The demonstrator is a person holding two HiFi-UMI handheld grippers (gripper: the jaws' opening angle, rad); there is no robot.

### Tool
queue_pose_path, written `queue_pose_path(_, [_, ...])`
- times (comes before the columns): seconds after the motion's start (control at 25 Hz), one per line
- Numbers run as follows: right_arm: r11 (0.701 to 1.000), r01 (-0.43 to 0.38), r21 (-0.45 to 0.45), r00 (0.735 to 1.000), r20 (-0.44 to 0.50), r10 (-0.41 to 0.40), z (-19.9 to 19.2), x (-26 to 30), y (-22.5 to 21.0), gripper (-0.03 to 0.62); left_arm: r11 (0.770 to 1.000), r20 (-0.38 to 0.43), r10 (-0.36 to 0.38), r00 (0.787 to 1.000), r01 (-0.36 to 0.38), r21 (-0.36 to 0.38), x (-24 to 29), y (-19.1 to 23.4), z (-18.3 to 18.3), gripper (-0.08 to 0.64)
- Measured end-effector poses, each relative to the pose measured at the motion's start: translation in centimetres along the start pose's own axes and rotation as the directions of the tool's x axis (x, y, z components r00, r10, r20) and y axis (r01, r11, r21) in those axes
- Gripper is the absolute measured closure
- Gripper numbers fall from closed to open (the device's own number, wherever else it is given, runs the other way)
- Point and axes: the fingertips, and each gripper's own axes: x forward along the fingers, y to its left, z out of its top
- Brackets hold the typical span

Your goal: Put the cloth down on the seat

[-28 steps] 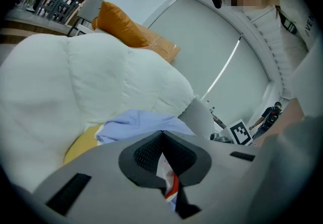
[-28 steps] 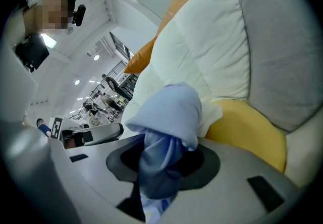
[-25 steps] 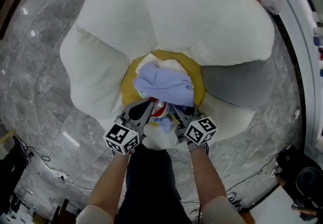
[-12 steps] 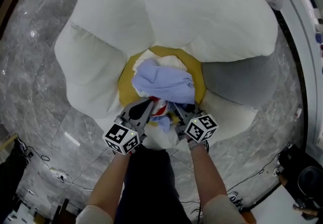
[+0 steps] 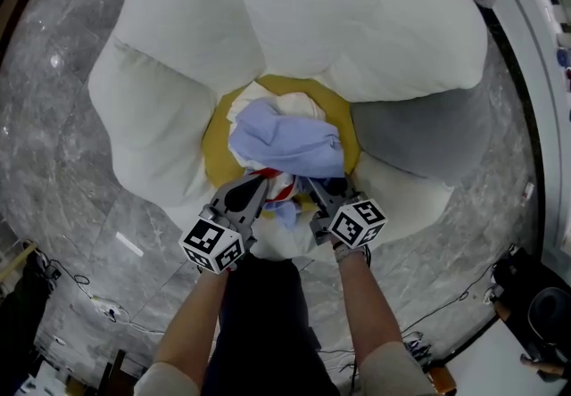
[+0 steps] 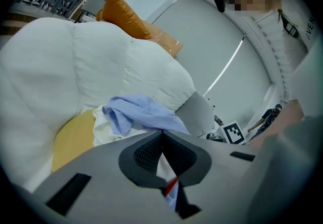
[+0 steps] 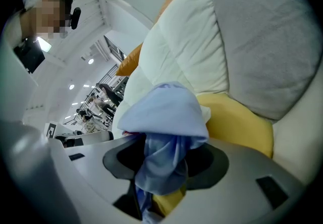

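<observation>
A crumpled light-blue and white cloth (image 5: 285,140) lies bunched on the yellow round seat (image 5: 214,153) of a white petal-shaped padded chair (image 5: 357,20). My left gripper (image 5: 254,193) is at the cloth's near edge, shut on a white fold with a red stripe (image 6: 169,187). The blue bundle (image 6: 136,112) rises just beyond its jaws. My right gripper (image 5: 317,193) is beside it. Its jaws have just been opening and stand apart, with blue cloth (image 7: 161,114) still draped loosely between them (image 7: 164,162). The yellow seat (image 7: 237,122) shows to the right.
A grey cushion (image 5: 406,131) lies at the seat's right. Grey marble floor (image 5: 53,162) surrounds the chair, with cables (image 5: 98,305) at the lower left. My dark-trousered legs (image 5: 263,314) stand against the chair's front. An orange cushion (image 6: 126,16) lies behind the chair back.
Both grippers and the cloth have sunk slightly toward the yellow seat. The cloth bundle now rests a little lower and flatter on it.
</observation>
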Motion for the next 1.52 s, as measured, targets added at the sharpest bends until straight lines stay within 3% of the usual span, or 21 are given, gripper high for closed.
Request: queue_pose_path(1.52, [0.974,0.206,0.090,0.976,0.059,-0.212,-0.6,-5.1,-2.5,0.325,0.999,-0.032,-0.043,0.999,0.043,0.008,-1.4,-2.6,-0.9,0.546])
